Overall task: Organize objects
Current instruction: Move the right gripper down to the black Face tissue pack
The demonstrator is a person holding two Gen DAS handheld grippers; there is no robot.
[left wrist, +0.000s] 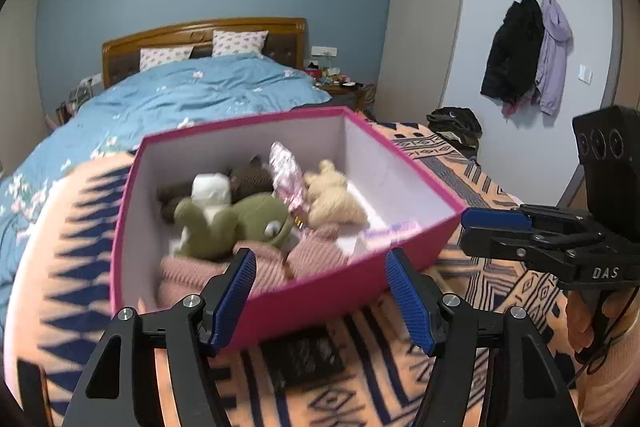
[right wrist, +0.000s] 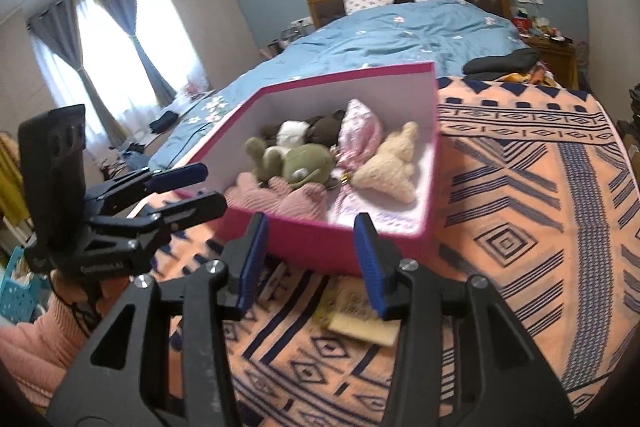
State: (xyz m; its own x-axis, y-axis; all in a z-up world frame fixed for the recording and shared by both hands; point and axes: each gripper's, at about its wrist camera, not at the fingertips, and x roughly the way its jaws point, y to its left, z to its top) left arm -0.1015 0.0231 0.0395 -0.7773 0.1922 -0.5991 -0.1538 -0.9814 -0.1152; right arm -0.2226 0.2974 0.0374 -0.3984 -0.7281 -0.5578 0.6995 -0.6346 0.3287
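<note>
The pink box (left wrist: 276, 311) of soft toys (left wrist: 256, 219) sits on the patterned blanket (right wrist: 520, 227), just ahead of both tools. The left gripper (left wrist: 320, 291) and right gripper (right wrist: 310, 259) stand spread, pinching nothing. A forward nudge could shove the box; the flat card (right wrist: 364, 327) beneath the right gripper risks being overlooked.

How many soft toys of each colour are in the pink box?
Green frog: 1
Cream plush: 1
Brown plush: 1
Total in the pink box: 3 soft toys, not counting the white item, pink patterned pouch and pink knit.
</note>
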